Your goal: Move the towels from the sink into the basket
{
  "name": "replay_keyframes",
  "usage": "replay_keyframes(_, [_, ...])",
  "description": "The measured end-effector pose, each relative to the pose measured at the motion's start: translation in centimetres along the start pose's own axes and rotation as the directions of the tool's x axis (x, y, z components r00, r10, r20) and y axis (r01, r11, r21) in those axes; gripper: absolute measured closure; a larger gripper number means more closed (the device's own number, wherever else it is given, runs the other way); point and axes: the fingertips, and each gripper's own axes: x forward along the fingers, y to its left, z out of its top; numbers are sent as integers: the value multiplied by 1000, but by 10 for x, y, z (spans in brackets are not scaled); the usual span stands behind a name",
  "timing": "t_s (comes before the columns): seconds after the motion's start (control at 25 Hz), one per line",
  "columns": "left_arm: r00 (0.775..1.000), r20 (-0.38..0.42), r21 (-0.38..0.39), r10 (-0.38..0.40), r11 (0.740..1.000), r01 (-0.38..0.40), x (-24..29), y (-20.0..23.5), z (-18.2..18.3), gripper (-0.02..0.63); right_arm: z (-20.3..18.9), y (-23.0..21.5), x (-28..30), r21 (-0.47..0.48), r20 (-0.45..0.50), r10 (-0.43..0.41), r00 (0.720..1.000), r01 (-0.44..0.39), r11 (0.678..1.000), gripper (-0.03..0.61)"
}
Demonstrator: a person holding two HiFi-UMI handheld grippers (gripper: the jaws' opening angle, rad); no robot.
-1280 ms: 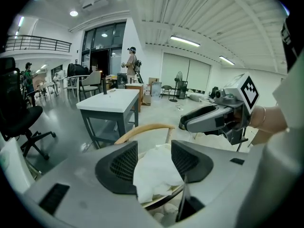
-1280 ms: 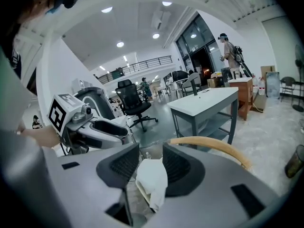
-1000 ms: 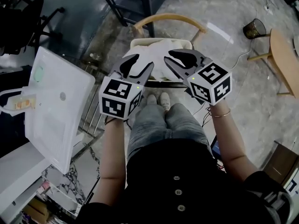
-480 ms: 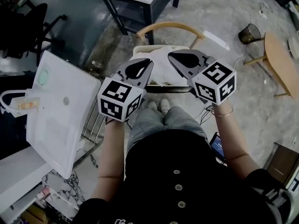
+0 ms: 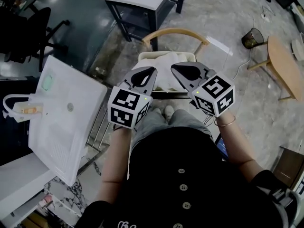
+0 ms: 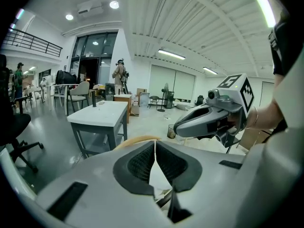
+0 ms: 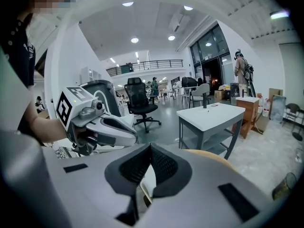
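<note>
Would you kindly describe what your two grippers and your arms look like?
The left gripper and right gripper are grey, with dark ribbed pads inside tapered jaws. Each carries a white cube with black square markers and a green light. The person wears a short-sleeved black top and a thin bracelet on the right wrist.

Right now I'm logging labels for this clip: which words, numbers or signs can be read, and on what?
None can be read as text.
The white script on the person's black buttoned shirt: cut off at the picture's edge, unreadable.
The left claw and right claw carry black-and-white square markers only, no words.
</note>
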Motion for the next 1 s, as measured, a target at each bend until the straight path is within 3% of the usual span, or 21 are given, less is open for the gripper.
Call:
replay_keyframes(0.4, [996, -49, -46, -73, 996, 71, 2, -10, -25, 592, -18, 17, 10, 7, -35, 10, 999, -9, 1000, 577])
replay_keyframes(0.68, [996, -65, -33, -56, 998, 54, 4, -3, -30, 594, -19, 15, 12, 11, -46, 5, 999, -4, 1000, 577])
replay_keyframes(1.0, [995, -69, -27, -67, 998, 65, 5, -8, -29, 595, -26, 24, 15, -30, -87, 63, 994, -66, 997, 578])
